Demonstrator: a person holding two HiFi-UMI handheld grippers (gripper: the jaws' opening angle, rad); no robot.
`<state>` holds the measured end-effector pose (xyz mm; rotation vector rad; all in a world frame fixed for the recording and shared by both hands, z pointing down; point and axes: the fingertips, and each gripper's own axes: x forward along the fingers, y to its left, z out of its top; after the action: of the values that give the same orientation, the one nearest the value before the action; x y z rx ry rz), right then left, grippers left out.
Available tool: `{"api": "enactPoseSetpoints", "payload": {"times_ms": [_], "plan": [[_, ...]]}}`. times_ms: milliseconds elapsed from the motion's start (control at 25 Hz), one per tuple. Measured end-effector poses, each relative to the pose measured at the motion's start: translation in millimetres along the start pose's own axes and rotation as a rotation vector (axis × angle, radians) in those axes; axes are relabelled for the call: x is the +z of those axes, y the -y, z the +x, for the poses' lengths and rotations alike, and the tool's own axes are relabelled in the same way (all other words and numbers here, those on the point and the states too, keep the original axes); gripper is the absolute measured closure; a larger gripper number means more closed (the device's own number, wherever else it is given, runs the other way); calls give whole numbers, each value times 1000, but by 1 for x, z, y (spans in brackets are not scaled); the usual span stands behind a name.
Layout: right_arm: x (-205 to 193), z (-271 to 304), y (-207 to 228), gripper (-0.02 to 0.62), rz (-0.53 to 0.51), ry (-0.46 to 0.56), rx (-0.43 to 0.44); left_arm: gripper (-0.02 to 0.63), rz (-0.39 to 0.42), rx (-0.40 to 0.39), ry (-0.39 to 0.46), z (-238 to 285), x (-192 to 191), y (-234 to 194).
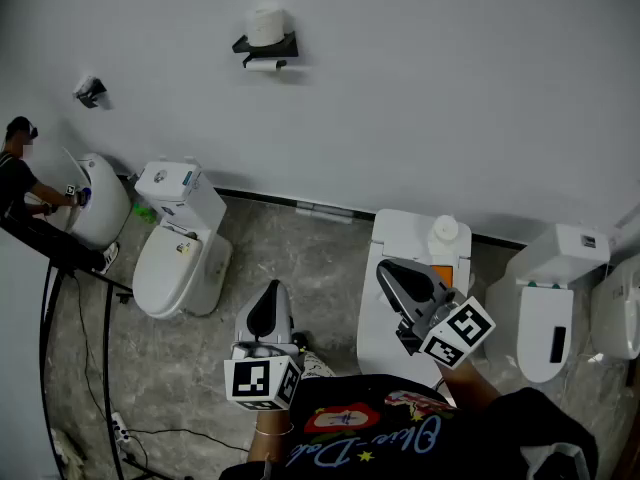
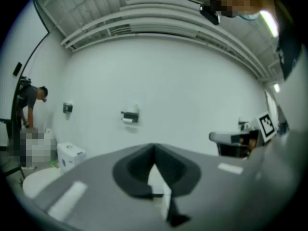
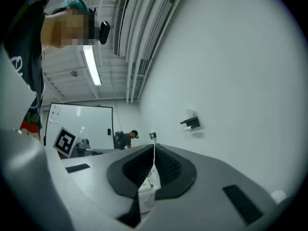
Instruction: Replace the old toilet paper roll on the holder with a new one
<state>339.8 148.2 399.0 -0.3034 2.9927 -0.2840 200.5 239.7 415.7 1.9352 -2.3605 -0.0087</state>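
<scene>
White wall (image 1: pixel 450 88) bears holder (image 1: pixel 266 47) and roll (image 1: pixel 265 25) — left claw (image 2: pixel 154 149), right claw (image 3: pixel 154 149) shut.

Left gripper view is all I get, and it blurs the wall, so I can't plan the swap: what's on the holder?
Observer: A full roll stands on top of the holder, and a thinner roll hangs beneath it.
Operator: Is the right gripper free?
Observer: Yes. The right gripper has its jaws together with nothing between them.
Operator: Anything below it?
Observer: A toilet, with a white bottle on its tank.
</scene>
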Motion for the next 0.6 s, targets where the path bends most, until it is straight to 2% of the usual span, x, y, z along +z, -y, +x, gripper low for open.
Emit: {"api": "enactPoseSetpoints", "payload": {"times_ms": [240, 360, 600], "plan": [[-8, 66, 43, 581, -7, 6, -71, 620, 31, -71, 23, 75, 8, -50], [-8, 117, 65, 581, 14, 57, -119, 620, 51, -143, 14, 123, 10, -86], [6, 243, 102, 581, 32, 146, -235, 620, 145, -289, -14, 221, 36, -179]]}}
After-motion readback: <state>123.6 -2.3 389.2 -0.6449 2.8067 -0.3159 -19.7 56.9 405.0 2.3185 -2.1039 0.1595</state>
